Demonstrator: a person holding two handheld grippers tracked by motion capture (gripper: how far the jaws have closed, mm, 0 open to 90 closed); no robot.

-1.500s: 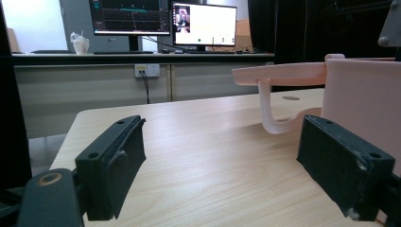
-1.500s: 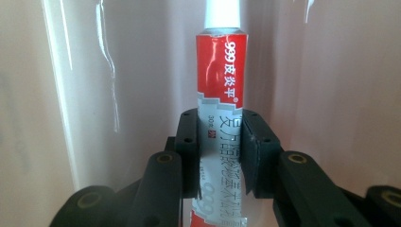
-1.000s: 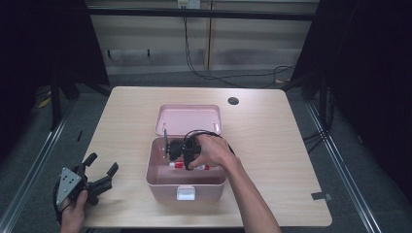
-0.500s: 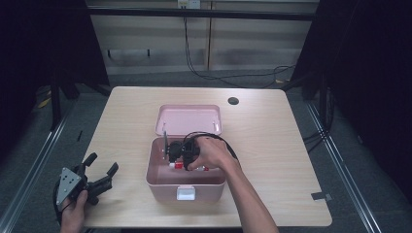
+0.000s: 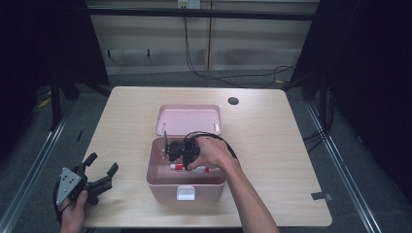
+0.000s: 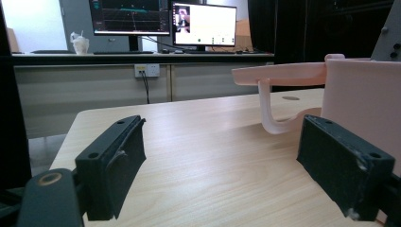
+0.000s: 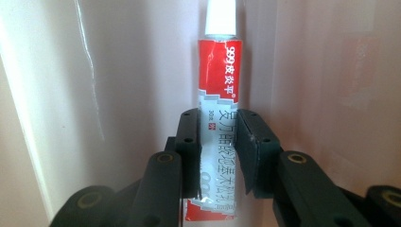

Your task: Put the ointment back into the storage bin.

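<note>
Tube pinched by right gripper (jaws nearly closed) inside pink box

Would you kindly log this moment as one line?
right gripper: shut on ointment tube, inside pink box | left gripper: open, idle on table

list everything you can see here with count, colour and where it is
table: 1, light wood, centre of the high view
box: 1, pink, open, near the table's front edge
lid: 1, pink, lying just behind the box
tube: 1, red and white with a white cap, inside the box
monitors: 2, lit, on a counter beyond the table
left gripper: 1, black, open, at the table's front left corner
right gripper: 1, black, shut on the tube inside the box
</note>
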